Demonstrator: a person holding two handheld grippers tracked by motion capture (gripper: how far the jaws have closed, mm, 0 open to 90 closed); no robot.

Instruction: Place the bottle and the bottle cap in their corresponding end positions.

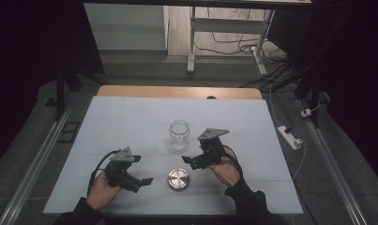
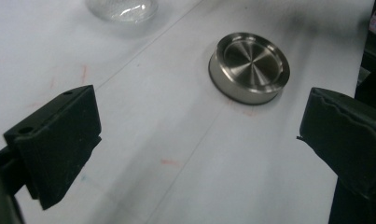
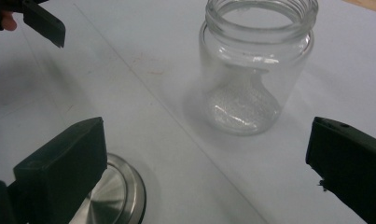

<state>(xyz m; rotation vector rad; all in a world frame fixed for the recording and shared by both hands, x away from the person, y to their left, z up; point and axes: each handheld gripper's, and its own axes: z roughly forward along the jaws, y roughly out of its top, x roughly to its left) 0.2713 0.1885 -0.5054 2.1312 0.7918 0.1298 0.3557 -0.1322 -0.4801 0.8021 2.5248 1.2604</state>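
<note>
On the white-covered bench (image 1: 130,117), the left claw (image 1: 139,171) is spread wide, holding and touching nothing; in the left gripper view its jaws frame the round brushed-metal lid (image 2: 249,66), which lies flat just beyond. The right claw (image 1: 196,161) (also gaping wide, gripping nothing) hovers near the lid. The clear glass jar (image 3: 255,65) stands upright, uncapped and empty, behind the lid.

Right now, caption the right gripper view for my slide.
Open right gripper faces an uncapped, upright glass jar; metal lid lies beside it on the white table.
</note>
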